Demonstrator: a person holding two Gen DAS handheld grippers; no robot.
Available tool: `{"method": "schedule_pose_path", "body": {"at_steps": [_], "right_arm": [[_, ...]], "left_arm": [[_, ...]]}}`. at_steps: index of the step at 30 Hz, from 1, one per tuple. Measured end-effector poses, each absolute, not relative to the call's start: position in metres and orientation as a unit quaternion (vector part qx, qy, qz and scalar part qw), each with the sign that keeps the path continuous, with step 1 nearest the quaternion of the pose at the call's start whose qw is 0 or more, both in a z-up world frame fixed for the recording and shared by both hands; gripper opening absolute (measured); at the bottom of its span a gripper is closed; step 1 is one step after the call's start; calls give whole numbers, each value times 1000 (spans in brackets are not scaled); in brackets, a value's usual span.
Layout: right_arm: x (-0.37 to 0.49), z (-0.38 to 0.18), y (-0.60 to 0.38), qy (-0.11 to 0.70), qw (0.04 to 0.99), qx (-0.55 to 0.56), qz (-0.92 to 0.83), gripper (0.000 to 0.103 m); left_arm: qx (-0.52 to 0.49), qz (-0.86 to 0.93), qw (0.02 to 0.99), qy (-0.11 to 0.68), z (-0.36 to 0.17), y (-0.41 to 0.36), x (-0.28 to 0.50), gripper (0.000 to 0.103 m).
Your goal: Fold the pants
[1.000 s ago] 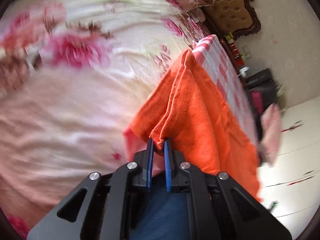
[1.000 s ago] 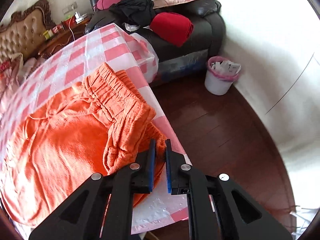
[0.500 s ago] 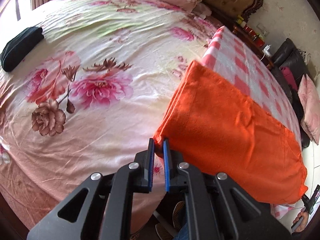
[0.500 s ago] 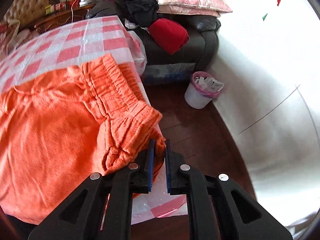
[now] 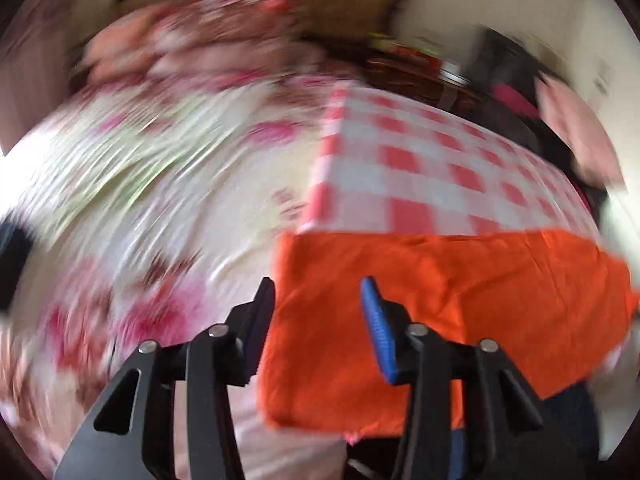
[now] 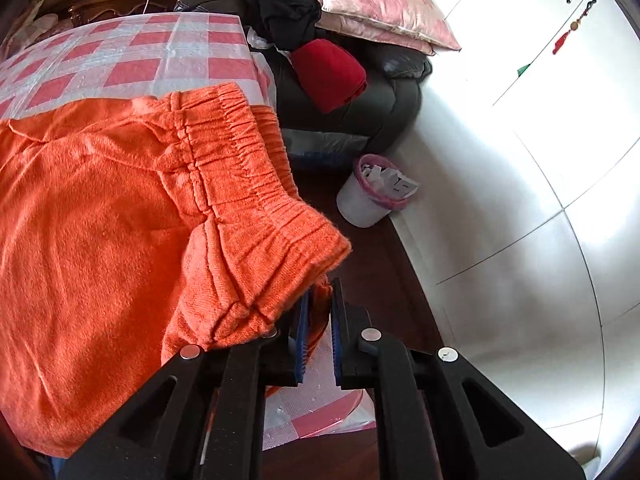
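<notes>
The orange pants (image 6: 100, 216) lie folded lengthwise on the desk (image 6: 132, 56); the left hand-held gripper (image 5: 318, 296) is opening, clear of the cloth, while the right hand-held gripper (image 6: 319, 312) pinches the waistband, further folds remaining.

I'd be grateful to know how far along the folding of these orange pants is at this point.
Done: the orange pants lie doubled lengthwise on the checked tablecloth. In hand: the right gripper pinches the waistband corner, while the left gripper is opening, with the leg end lying flat below it. Left: folding the long strip crosswise, probably.
</notes>
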State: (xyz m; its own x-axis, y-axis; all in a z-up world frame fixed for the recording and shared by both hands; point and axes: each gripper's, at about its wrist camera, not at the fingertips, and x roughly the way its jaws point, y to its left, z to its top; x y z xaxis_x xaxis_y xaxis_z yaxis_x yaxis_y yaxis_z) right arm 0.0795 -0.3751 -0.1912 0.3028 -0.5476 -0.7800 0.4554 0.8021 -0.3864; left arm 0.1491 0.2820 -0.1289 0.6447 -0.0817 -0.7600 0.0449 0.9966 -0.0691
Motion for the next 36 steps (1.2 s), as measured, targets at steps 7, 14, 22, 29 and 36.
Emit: {"method": "schedule_pose_path", "body": {"at_steps": [7, 14, 22, 29, 36], "right_arm": [[45, -159, -373, 505, 778, -134, -349, 57], [66, -108, -379, 462, 859, -18, -220, 60], [122, -173, -383, 514, 825, -36, -232, 59], [155, -120, -312, 463, 879, -65, -99, 60], [204, -151, -146, 436, 884, -134, 105, 61]], "left_arm": [[160, -186, 839, 485, -160, 207, 226, 39], [208, -236, 785, 534, -176, 191, 246, 7], [182, -186, 813, 521, -168, 197, 271, 4], [129, -132, 852, 490, -152, 217, 270, 40], [-104, 41, 889, 444, -139, 311, 218, 61]]}}
